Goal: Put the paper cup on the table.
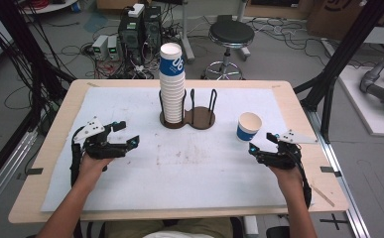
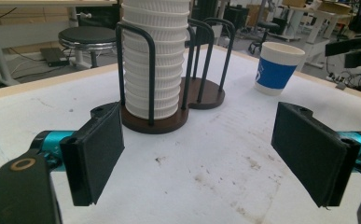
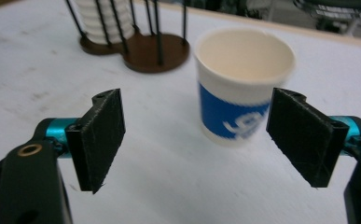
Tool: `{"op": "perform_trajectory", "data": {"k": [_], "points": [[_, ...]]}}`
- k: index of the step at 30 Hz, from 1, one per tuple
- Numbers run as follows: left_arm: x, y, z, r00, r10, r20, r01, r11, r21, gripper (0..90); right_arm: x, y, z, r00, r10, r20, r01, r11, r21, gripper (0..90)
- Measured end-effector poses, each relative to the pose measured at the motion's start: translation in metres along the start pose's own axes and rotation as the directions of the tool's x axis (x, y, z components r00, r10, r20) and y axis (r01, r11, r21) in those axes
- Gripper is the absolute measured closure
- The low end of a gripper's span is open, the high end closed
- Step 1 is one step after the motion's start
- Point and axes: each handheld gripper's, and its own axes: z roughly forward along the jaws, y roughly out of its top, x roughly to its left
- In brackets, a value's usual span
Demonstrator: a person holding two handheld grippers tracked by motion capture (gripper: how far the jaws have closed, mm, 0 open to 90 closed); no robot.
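High view: lone paper cup [image 1: 249, 126] stands near the table's [image 1: 50, 148] right edge, beyond the wide-open right gripper [image 1: 264, 144]; left gripper view: left gripper [image 2: 199, 154] wide, empty; right gripper view: off-centre closure could topple it.

A paper cup [image 1: 249, 127] with a blue band and white lettering stands upright and empty on the white mat, right of the holder. A tall stack of white cups [image 1: 172, 87], topped by a matching blue-banded one, fills the holder's left slot.
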Motion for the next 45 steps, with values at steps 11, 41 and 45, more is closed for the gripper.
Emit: {"op": "perform_trajectory", "data": {"k": [11, 41, 45], "points": [[-0.003, 0.006, -0.001, 1.0000, 0.004, 0.005, -0.004, 0.9994, -0.033, 16.8, 0.042, 0.013, -0.003, 0.9885, -0.092, -0.120, 0.080, 0.992, -0.097, 19.1], [-0.007, 0.006, -0.002, 0.9997, 0.017, 0.019, -0.016, 0.9994, -0.031, 16.8, 0.042, 0.009, -0.003, 0.9928, -0.082, -0.086, 0.074, 0.993, -0.093, 19.2], [-0.006, 0.006, -0.002, 0.9998, 0.016, 0.015, -0.016, 0.9993, -0.033, 16.8, 0.042, 0.009, -0.003, 0.9928, -0.086, -0.084, 0.077, 0.992, -0.096, 19.1]]}}
